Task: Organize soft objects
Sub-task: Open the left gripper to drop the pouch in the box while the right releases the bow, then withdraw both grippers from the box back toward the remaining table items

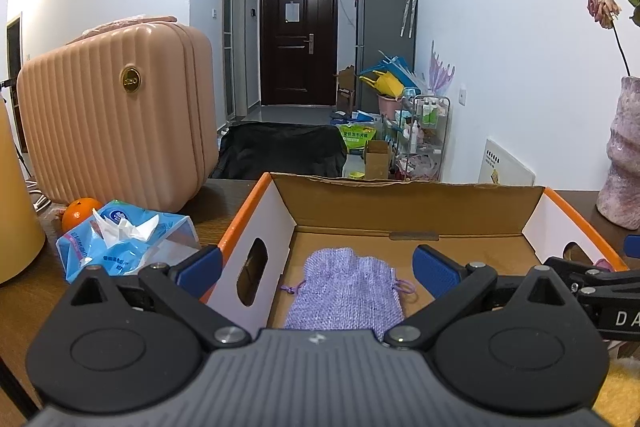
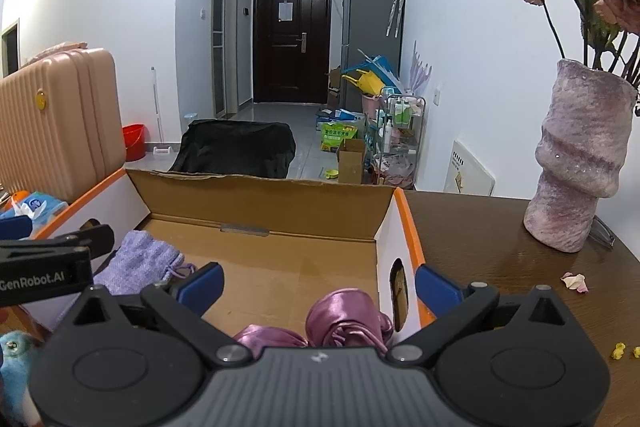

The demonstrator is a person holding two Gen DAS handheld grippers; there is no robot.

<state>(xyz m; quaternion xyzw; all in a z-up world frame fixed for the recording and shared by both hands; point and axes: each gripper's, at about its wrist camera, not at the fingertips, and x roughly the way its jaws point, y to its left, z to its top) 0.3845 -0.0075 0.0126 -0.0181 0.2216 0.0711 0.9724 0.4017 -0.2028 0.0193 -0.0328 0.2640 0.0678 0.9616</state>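
Both grippers are hovering at the near edge of an open cardboard box (image 1: 408,215) that is sitting on a dark wooden tabletop (image 2: 500,247). Left gripper (image 1: 318,269) is spreading its blue fingers (image 1: 434,269) wide, gripping nothing, with one on each side of the box's left wall. A lilac knitted pouch (image 1: 346,293) is lying flat on the box floor just ahead of it, toward the left side. Right gripper (image 2: 318,285) is also holding its fingers (image 2: 202,287) wide apart and empty, straddling the box's right wall. A pink satin cloth (image 2: 348,319) is lying crumpled in the box's near right corner, well apart from the pouch. Farther right, a mottled pink vase (image 2: 580,163) of dried roses is standing upright on the tabletop.
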